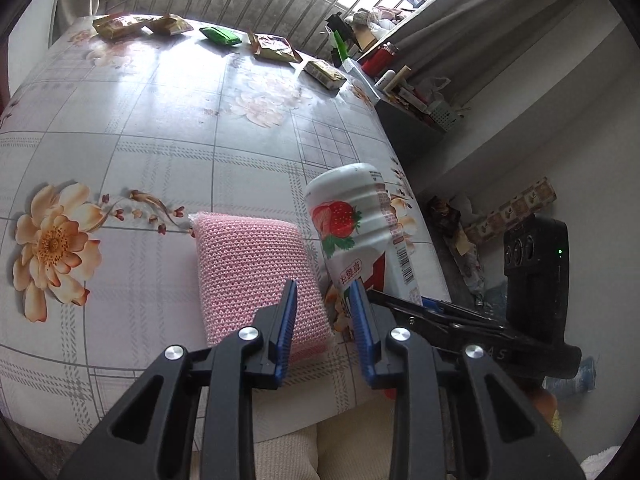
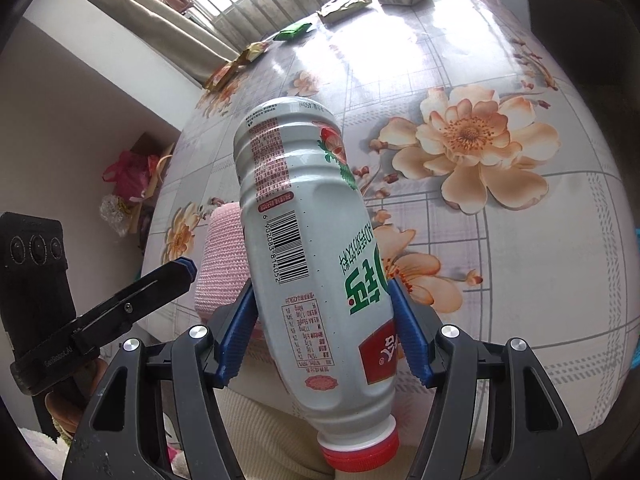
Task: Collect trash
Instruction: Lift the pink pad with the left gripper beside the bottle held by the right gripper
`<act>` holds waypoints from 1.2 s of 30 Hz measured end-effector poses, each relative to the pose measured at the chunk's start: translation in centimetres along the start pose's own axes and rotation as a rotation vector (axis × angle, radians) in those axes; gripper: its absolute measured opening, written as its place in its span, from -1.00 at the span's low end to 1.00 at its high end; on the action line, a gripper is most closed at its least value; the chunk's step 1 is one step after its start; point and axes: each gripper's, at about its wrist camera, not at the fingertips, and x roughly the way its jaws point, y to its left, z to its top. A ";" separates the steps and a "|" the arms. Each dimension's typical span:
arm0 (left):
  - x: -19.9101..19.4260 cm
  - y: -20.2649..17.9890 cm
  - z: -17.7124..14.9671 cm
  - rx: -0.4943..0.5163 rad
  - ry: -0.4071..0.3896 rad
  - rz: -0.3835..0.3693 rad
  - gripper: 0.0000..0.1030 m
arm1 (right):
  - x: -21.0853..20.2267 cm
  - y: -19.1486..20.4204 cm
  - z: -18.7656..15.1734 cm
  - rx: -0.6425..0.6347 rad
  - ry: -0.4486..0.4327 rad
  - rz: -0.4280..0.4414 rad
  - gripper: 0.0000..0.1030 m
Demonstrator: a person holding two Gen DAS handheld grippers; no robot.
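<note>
My right gripper (image 2: 322, 300) is shut on a white strawberry drink bottle (image 2: 304, 248) with a red cap, held bottom away from me, cap towards me, over the near table edge. The bottle also shows in the left wrist view (image 1: 356, 236), with the right gripper's finger beside it. My left gripper (image 1: 326, 300) is open and empty, its jaws just above the near end of a pink knitted sponge (image 1: 256, 276) lying on the floral tablecloth (image 1: 160, 140). The sponge is partly hidden behind the bottle in the right wrist view (image 2: 224, 264).
Several snack wrappers (image 1: 120, 26) and a green packet (image 1: 220, 36) lie along the table's far edge, with a small box (image 1: 324, 72) at the far right corner. A cluttered shelf (image 1: 404, 88) stands beyond the table on the right. Bags (image 2: 128, 176) sit on the floor.
</note>
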 end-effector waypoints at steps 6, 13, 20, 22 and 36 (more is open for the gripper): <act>-1.5 2.4 -0.3 -0.022 -0.048 0.103 -0.02 | 0.0 0.3 -0.3 -0.008 0.001 -0.004 0.18; 0.0 6.0 -0.5 -0.138 0.009 0.112 0.04 | -0.2 1.7 -0.2 -0.030 -0.009 0.019 0.17; 1.2 6.7 -1.1 -0.223 0.058 0.003 0.04 | 1.6 2.7 -0.2 -0.051 0.029 0.009 0.16; 1.1 6.8 -1.1 -0.227 0.058 -0.005 0.04 | 1.7 2.8 -0.2 -0.052 0.026 0.006 0.16; -0.3 8.8 -1.7 -0.339 0.031 -0.166 0.04 | 2.0 2.8 0.0 -0.058 0.029 -0.012 0.14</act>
